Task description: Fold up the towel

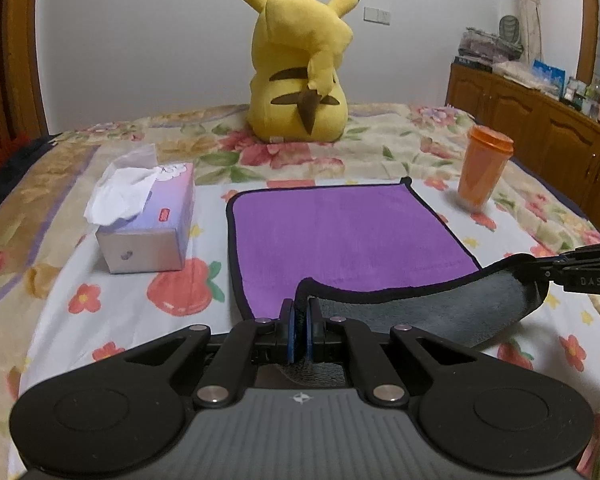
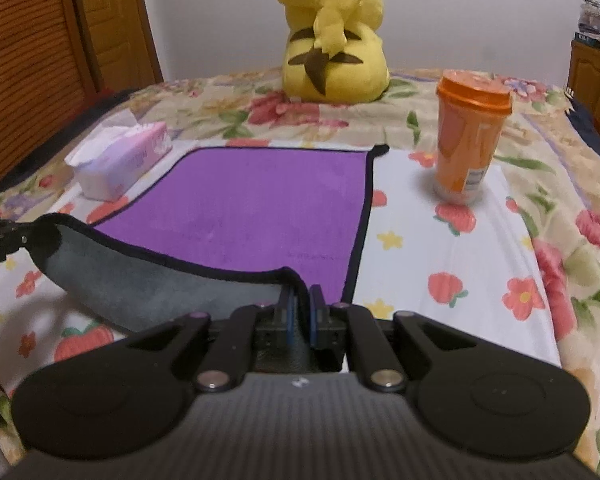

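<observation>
A purple towel (image 1: 340,236) with black trim and a grey underside lies on the flowered bed; it also shows in the right wrist view (image 2: 260,208). My left gripper (image 1: 301,312) is shut on the towel's near left corner. My right gripper (image 2: 301,300) is shut on the near right corner, and shows in the left wrist view (image 1: 556,268) at the right edge. The near edge is lifted off the bed between them, with the grey underside (image 1: 440,316) sagging toward me. The far edge still lies flat.
A tissue box (image 1: 148,220) stands left of the towel. An orange lidded cup (image 2: 468,136) stands right of it. A yellow plush toy (image 1: 300,68) sits beyond the towel's far edge. Wooden cabinets (image 1: 540,120) line the right wall.
</observation>
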A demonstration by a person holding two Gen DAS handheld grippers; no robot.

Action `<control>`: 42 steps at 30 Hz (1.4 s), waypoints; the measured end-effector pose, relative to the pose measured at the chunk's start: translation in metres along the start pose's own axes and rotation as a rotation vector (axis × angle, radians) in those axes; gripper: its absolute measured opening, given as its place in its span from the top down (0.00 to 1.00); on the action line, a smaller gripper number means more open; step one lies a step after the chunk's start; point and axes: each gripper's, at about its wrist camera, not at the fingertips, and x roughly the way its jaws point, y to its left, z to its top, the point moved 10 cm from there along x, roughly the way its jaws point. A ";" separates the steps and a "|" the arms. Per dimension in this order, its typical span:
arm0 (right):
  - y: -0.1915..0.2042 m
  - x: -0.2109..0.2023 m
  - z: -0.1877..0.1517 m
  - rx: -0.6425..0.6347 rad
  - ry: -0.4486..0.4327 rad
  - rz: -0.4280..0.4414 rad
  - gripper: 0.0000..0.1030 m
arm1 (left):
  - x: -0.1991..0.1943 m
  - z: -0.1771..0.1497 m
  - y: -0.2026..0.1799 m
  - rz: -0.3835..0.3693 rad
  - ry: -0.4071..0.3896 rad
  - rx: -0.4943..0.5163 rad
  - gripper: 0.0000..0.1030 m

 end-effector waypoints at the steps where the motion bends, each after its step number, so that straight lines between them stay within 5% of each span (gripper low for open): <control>1: 0.000 0.000 0.001 0.001 -0.005 0.003 0.92 | 0.000 0.001 0.000 0.001 -0.003 -0.001 0.92; 42: -0.004 0.027 0.030 -0.060 -0.055 0.045 0.92 | 0.034 0.023 0.012 0.017 -0.036 0.015 0.92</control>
